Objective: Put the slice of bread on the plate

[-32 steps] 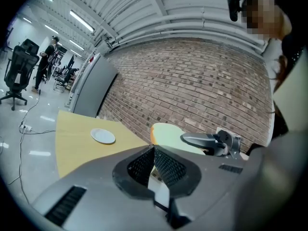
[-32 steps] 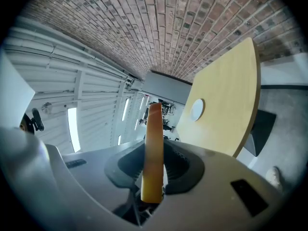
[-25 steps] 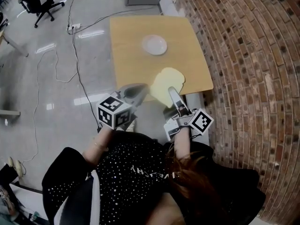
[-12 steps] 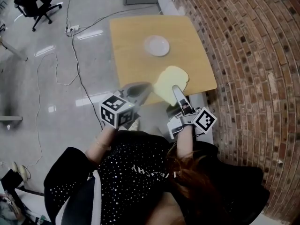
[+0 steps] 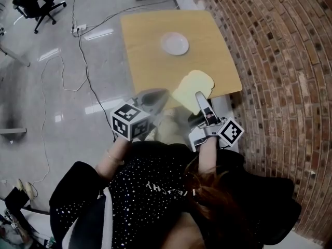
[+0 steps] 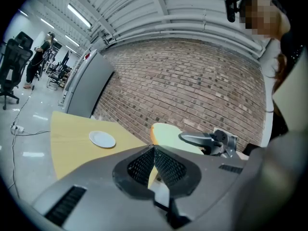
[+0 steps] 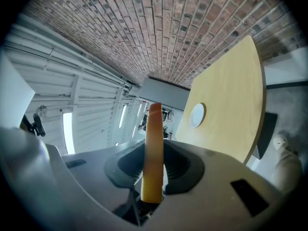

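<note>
My left gripper [image 5: 155, 95]: jaws pressed together, nothing between them; it hangs just off the near edge of the table [image 5: 148, 61].
My right gripper [image 5: 200, 98]: clamped on the slice of bread [image 5: 193, 86], gripping its near end, at the table's near right corner.
Bread, place: in the air over the table's near right corner, partly past the near edge, not resting on the wood.
Bread, look: pale cream face turned upward, rounded far end, a thin golden-brown crust along the rim; along my right jaws it shows edge-on as a narrow orange-brown strip.
Plate [image 5: 174, 43]: small, round, white, bare, on the far half of the table, well apart from the bread.
Brick wall [image 5: 270, 56]: along the table's right side.
</note>
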Available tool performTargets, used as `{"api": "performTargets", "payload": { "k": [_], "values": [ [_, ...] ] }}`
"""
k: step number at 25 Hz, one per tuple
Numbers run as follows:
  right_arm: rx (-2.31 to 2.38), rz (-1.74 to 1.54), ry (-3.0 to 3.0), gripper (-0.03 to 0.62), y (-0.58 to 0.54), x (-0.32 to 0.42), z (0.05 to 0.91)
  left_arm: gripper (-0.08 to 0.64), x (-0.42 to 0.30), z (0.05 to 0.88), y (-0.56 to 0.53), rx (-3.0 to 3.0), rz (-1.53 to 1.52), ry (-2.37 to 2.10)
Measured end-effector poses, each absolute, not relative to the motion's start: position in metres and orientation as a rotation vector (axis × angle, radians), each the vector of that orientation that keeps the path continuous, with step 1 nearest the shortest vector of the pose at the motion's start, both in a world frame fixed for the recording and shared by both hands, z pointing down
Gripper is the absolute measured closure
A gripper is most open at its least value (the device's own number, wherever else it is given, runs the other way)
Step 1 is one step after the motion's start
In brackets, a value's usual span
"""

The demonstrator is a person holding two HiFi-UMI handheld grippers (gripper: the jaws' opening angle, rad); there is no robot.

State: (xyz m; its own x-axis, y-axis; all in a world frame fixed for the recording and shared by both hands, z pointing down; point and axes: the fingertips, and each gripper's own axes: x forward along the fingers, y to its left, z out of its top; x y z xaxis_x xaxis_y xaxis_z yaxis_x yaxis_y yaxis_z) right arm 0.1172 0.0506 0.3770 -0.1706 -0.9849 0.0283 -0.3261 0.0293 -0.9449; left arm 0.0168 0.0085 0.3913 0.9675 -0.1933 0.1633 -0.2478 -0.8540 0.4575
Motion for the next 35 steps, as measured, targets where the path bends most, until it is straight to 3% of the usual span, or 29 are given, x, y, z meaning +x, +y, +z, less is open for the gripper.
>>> {"api": "performTargets", "payload": {
  "k": [13, 35],
  "values": [
    [-1.371, -1.229, 1.602, 0.497, 0.011, 0.144, 0.384, 0.551, 0.044, 0.399, -0.030, 2.586, 0.162, -0.356],
    [-1.304, -1.474, 1.671, 0.499, -0.148, 0.246, 0.431, 0.551, 0.144, 0.438, -0.173, 2.461, 0.186, -0.552]
  ]
}}
